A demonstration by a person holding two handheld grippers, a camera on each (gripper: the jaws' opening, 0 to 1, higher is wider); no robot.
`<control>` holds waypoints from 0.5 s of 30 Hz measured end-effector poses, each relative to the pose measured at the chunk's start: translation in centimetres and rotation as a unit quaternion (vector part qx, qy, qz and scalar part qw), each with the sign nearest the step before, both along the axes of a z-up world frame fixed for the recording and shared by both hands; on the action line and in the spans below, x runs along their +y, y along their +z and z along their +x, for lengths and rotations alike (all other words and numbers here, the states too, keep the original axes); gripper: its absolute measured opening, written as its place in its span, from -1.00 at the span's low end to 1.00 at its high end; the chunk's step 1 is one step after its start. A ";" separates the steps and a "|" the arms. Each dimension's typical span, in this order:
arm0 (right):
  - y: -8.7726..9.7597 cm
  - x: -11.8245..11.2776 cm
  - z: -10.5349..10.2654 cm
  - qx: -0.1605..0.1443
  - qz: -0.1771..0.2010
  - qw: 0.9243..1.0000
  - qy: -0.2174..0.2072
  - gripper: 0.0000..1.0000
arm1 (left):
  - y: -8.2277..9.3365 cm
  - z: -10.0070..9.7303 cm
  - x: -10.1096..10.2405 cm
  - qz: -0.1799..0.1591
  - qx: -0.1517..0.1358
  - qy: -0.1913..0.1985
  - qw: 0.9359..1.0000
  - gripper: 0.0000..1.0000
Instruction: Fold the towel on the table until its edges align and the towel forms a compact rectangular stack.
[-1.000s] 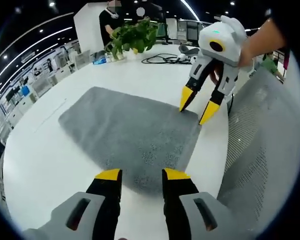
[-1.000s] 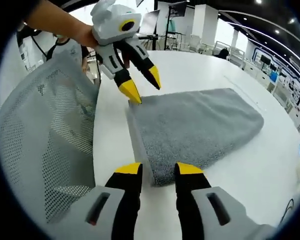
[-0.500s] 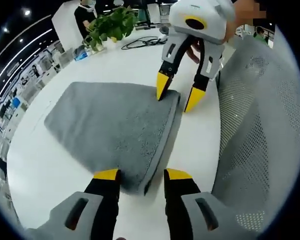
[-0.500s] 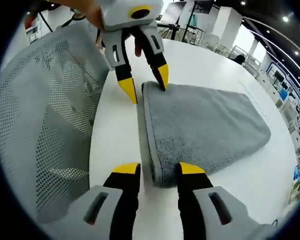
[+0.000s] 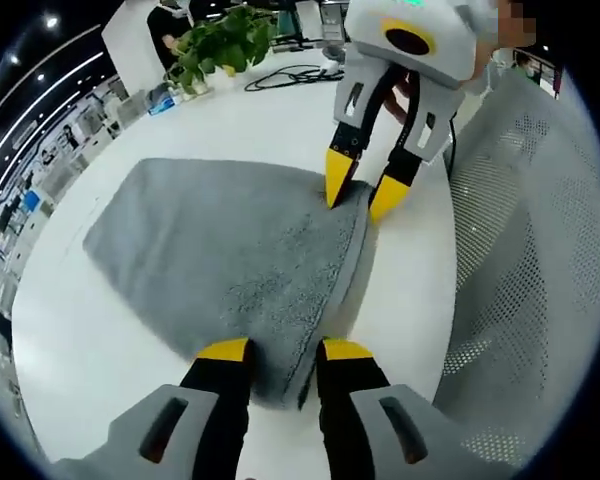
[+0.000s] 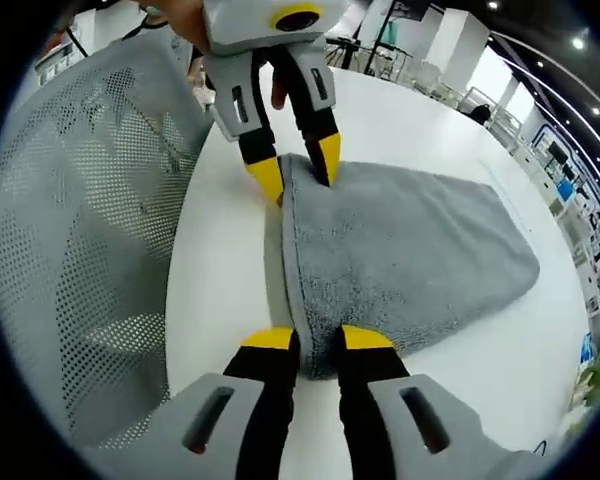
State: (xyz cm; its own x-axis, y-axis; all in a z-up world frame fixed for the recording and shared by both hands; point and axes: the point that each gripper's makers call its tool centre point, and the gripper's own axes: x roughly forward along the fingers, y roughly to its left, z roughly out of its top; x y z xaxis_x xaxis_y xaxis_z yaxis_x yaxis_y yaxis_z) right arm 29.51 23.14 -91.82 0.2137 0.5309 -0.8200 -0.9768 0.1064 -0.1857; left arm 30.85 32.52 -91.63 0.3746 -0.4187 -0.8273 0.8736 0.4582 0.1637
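Observation:
A grey towel (image 5: pixel 220 240) lies folded on the white table (image 5: pixel 80 340), its doubled edge running along the side nearest the chair. In the left gripper view my left gripper (image 5: pixel 282 352) is shut on the towel's near corner. My right gripper (image 5: pixel 364 190) comes in from the top and pinches the far corner of the same edge. The right gripper view shows the towel (image 6: pixel 410 250) from the other end. There my right gripper (image 6: pixel 317 340) is shut on the corner at the bottom, and the left gripper (image 6: pixel 298 170) grips the corner at the top.
A grey mesh chair back (image 5: pixel 520 260) stands close against the table edge beside the towel, and appears again as the chair back (image 6: pixel 80 230). A potted plant (image 5: pixel 220 45) and a black cable (image 5: pixel 290 75) sit at the far end of the table.
Both grippers' jaws have closed onto the towel's two corners along the folded edge; half a second ago they stood open around them.

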 end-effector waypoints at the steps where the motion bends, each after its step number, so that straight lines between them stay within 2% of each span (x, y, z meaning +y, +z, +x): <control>1: 0.0 0.1 0.1 -0.002 -0.001 1.000 0.001 -0.80 | -0.1 0.0 -0.1 0.000 0.005 -0.001 1.000 -0.52; 6: 0.1 -0.2 0.4 0.013 -0.003 1.000 -0.029 -0.89 | -0.3 0.4 -0.3 0.024 -0.001 -0.026 0.999 -0.70; 10: 0.2 -0.2 0.0 0.076 0.012 0.994 -0.077 -0.93 | -0.3 0.6 -0.6 0.035 -0.006 -0.030 0.999 -0.81; 12: 0.2 -0.3 -0.3 0.081 0.005 0.994 -0.070 -0.94 | -0.1 0.2 -0.6 0.030 0.008 -0.034 0.999 -0.83; 14: 0.3 -0.4 -1.1 0.094 0.003 0.993 -0.071 -0.94 | -0.1 -0.4 -0.7 0.018 0.031 -0.042 0.998 -0.85; 15: 0.3 -0.5 -1.6 0.101 0.002 0.992 -0.070 -0.94 | 0.0 -0.8 -0.7 0.008 0.052 -0.033 0.998 -0.85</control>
